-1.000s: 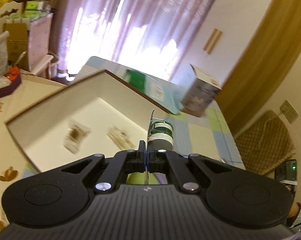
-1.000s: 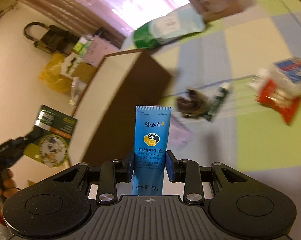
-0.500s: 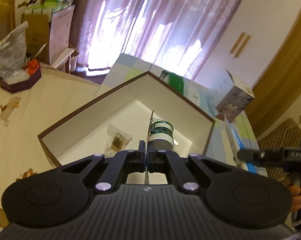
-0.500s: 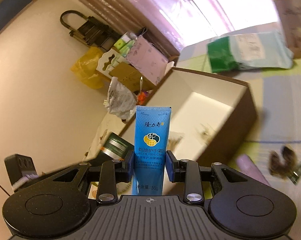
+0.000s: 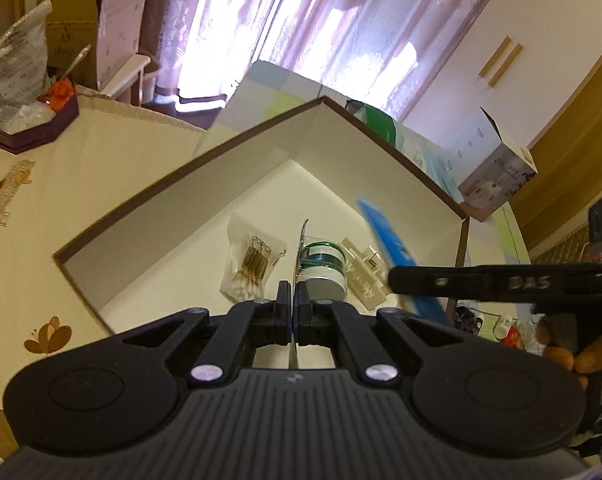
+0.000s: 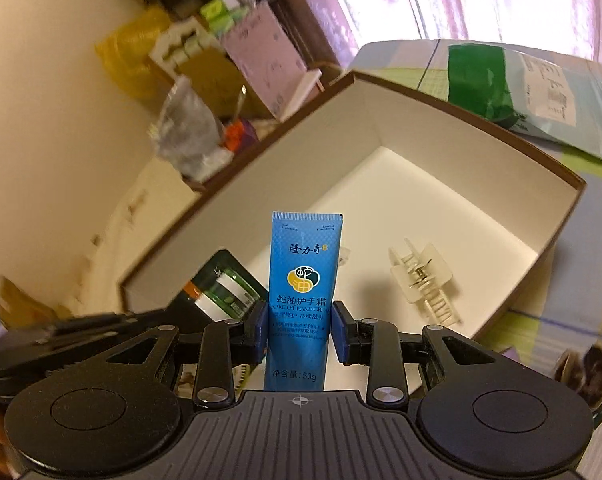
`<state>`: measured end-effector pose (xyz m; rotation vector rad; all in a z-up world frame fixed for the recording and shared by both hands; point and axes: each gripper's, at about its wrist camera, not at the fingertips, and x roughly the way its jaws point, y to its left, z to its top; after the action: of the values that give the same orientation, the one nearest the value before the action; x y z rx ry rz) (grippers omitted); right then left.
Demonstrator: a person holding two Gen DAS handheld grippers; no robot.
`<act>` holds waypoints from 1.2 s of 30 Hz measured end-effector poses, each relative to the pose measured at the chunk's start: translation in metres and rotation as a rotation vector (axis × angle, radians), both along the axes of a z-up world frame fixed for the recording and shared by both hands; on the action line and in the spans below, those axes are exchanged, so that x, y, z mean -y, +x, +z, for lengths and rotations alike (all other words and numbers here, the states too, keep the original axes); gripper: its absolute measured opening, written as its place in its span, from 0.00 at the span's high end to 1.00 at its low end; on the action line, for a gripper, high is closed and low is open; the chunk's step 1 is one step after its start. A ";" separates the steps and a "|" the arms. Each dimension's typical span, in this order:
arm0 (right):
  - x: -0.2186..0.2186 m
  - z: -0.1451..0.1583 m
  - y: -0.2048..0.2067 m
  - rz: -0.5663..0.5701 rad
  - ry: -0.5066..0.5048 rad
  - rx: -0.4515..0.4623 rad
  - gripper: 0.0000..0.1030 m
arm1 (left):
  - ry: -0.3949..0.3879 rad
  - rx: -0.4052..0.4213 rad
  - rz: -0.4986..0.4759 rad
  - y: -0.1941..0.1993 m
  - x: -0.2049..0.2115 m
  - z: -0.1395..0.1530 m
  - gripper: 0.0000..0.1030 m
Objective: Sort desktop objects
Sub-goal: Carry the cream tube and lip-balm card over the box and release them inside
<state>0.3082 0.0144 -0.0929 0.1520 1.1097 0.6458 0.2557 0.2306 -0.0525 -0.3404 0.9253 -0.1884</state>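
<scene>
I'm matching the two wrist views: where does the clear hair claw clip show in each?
Left wrist: hair claw clip lies on the box floor, just right of centre.
Right wrist: it lies on the floor, right of centre.
Shared landmark: the brown-rimmed box.

On your blue tube (image 6: 303,280) you can read "隆力奇", "蛇油护手霜", "SNAKE OIL HAND CREAM" and "净含量:50g"; on the right gripper (image 5: 501,282) you read "DAS"

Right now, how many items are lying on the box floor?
2 visible. A cotton swab packet lies left of the left gripper's carded jar; a clear hair claw clip lies on the right side. The held items may hide more.
</scene>
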 end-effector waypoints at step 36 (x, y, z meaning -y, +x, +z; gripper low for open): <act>-0.052 -0.062 0.021 0.255 -0.486 -0.009 0.25 | 0.299 -0.251 -0.213 0.045 0.024 -0.069 0.66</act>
<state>0.3289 0.0667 -0.1552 -0.4093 1.2752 0.5822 0.3010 0.2067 -0.1213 0.0139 1.2211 -0.2014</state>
